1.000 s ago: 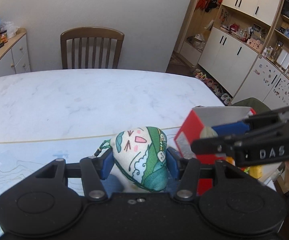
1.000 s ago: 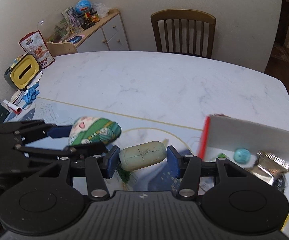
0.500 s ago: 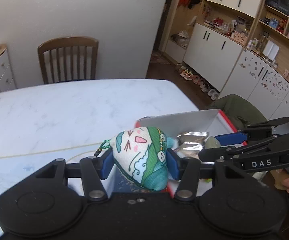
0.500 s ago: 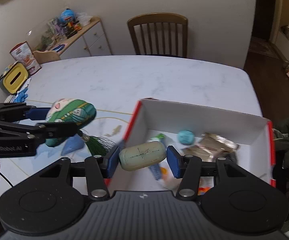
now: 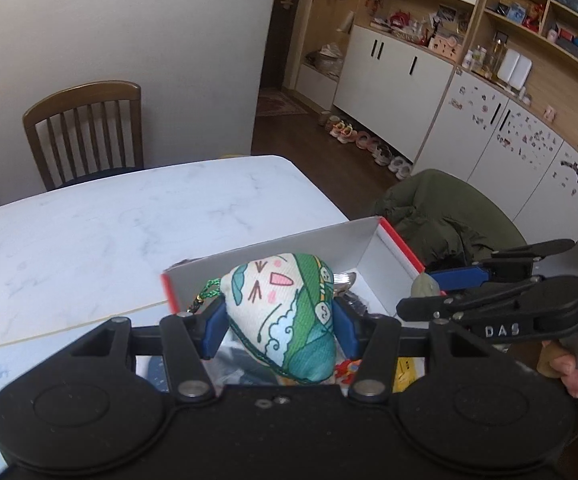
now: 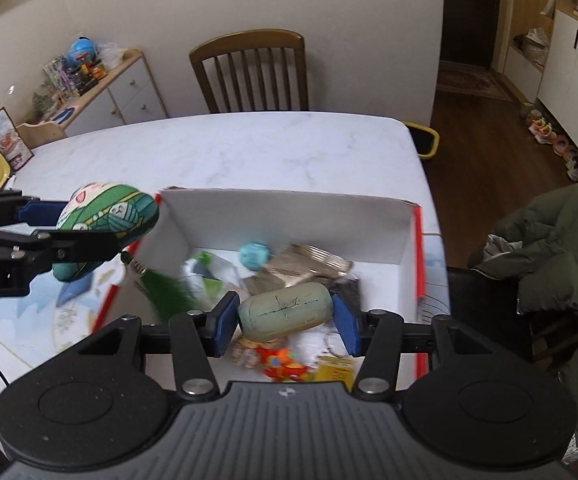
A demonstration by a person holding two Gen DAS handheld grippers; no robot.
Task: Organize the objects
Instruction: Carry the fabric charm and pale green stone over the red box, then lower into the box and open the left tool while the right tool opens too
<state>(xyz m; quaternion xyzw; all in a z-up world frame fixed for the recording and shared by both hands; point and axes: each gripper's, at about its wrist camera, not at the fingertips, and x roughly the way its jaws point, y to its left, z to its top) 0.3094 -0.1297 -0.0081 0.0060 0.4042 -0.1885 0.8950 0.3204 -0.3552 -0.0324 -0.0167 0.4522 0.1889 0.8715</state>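
Left gripper (image 5: 279, 322) clamped on printed plush pouch (image 5: 283, 312) – blue pads pressed into both sides, green cord loop sticking out at pouch's left. Seen from right wrist view, pouch (image 6: 107, 224) held in the air just outside box's left wall, near its far-left corner, green tassel (image 6: 165, 290) dangling below over the left wall. Right gripper (image 6: 285, 322) pinching pale green oblong block (image 6: 283, 310) with black cross marks, pads tight on both ends, held above box interior toward its near side. White box with red rim (image 6: 289, 216) open on marble table (image 6: 249, 148), near table's right edge. Inside box: teal ball (image 6: 253, 255) at the back, silver foil packet (image 6: 313, 262) right of ball, orange-red toy (image 6: 283, 362) and yellow card (image 6: 335, 368) at the front – partly blurred. Wooden chair (image 6: 249, 70) beyond table's far side. Olive jacket (image 6: 557, 248) on seat right of box. Fingers of a hand (image 5: 569, 368) on right gripper's handle in left view.
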